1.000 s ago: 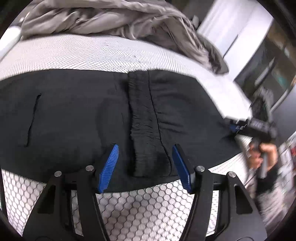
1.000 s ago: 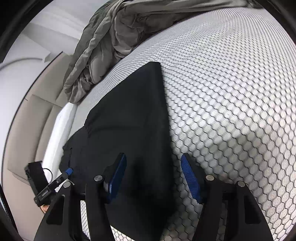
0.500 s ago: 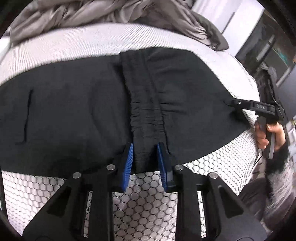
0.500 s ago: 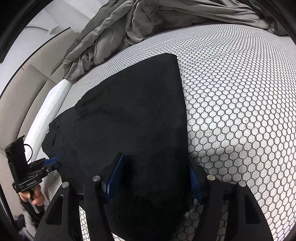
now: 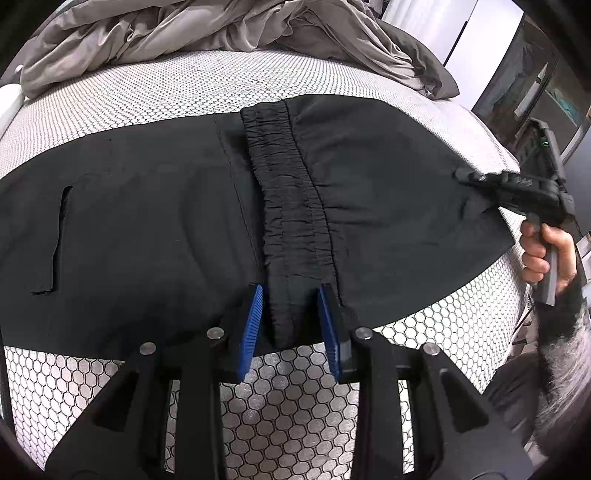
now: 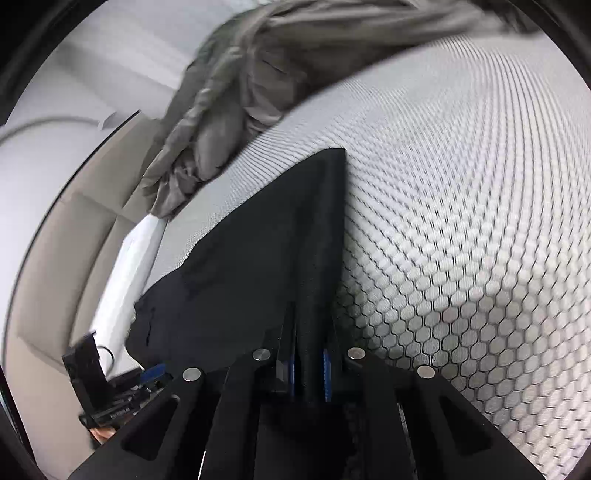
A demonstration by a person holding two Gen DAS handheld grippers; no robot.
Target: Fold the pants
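I was at the gripping step: the black pants (image 5: 155,221) lay flat on the bed (image 5: 155,92), my right tongs (image 6: 308,365) clenched on their hem, my left tongs (image 5: 290,325) narrowed around the waistband (image 5: 291,206) (seemingly not pinching yet), so next I judged both must lift evenly.

The plain black fabric pants (image 5: 155,206) lie on the white mattress cover printed with a black honeycomb outline pattern (image 5: 288,406), their gathered black waistband (image 5: 291,206) the same shade as the cloth around it. Beyond the pants on that cover sits a crumpled, unpatterned grey-taupe duvet (image 5: 207,33). The left gripper (image 5: 290,325) is matte black with ribbed bright blue pads and silver round pin heads; the right gripper (image 6: 308,373) shows the same black body, blue pads and silver pins. Left of the pants, a beige padded panel (image 6: 55,266) borders a white strip
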